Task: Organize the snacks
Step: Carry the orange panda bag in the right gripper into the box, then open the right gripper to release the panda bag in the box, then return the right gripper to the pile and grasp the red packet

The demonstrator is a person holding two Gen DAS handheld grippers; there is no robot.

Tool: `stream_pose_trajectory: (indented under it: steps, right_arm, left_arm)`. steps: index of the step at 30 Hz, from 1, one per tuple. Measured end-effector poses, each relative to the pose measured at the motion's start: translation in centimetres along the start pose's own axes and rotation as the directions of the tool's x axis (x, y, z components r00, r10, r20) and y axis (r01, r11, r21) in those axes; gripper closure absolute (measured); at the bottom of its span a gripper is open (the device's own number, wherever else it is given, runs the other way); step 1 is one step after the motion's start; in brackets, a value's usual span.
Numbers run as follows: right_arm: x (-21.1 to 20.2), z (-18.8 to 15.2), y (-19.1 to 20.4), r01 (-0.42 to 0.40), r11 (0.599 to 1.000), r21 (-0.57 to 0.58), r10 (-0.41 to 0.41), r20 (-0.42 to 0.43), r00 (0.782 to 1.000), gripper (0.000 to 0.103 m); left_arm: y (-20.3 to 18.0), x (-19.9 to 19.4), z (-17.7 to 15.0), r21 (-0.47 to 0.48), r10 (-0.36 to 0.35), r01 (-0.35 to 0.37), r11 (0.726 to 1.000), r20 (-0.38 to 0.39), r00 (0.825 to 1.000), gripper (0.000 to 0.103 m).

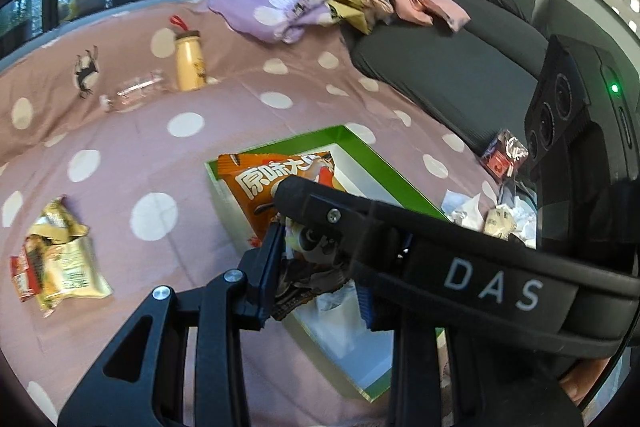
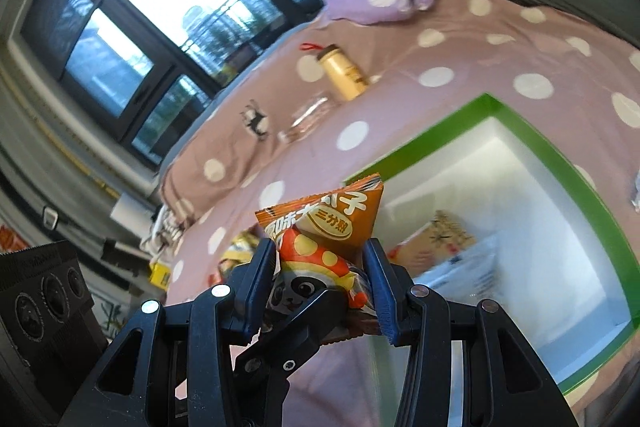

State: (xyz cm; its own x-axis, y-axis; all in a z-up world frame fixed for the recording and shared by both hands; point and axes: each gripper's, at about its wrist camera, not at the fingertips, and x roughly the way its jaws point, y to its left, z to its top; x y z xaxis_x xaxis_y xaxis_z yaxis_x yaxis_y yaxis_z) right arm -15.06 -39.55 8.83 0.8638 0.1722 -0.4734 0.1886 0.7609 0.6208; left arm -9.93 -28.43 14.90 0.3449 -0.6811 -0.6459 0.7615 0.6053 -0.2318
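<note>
Right wrist view: the right claw (image 2: 320,283) is clamped on an orange snack packet (image 2: 324,239) with a panda printed on it, its blue pads pressing both sides of the packet. The left claw (image 1: 320,267) grips the same packet (image 1: 276,187) lower down, at its dark crumpled end, and the right claw's arm (image 1: 460,267) crosses over it. The packet hangs over the near corner of a green-rimmed white box (image 2: 532,131) lying on the dotted pink bedspread (image 1: 200,99); a flat packet (image 2: 436,247) lies inside the box. Further out, a gold wrapper (image 1: 60,259) lies by the bed's left edge. A yellow bottle (image 1: 190,61) stands towards the far edge, near the window.
</note>
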Motion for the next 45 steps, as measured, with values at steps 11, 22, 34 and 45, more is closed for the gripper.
stream_pose_trajectory:
  steps: [11,22,34,45]
  right_arm:
    - [0.9,0.5,-4.9,0.097,0.989,0.114,-0.096,-0.017,0.995,0.054]
    - [2.0,0.4,-7.7,0.146,0.971,0.188,-0.136,-0.065,0.989,0.054]
    - [1.9,0.5,-7.7,0.19,0.965,0.183,-0.181,-0.062,0.981,0.047]
    - [0.2,0.4,-5.1,0.192,0.976,0.103,-0.198,0.056,0.979,0.02]
  left_arm:
    - [-0.9,5.1,-0.3,-0.027,-0.079,0.077,0.997,-0.099,0.992,0.072]
    - [-0.8,7.8,-0.8,-0.07,-0.08,0.069,0.995,-0.168,0.982,0.072]
    - [-0.4,7.2,-0.8,-0.096,-0.059,0.044,0.994,-0.161,0.985,0.067]
    - [2.5,3.9,-0.1,-0.126,0.001,-0.012,0.992,-0.086,0.996,0.039]
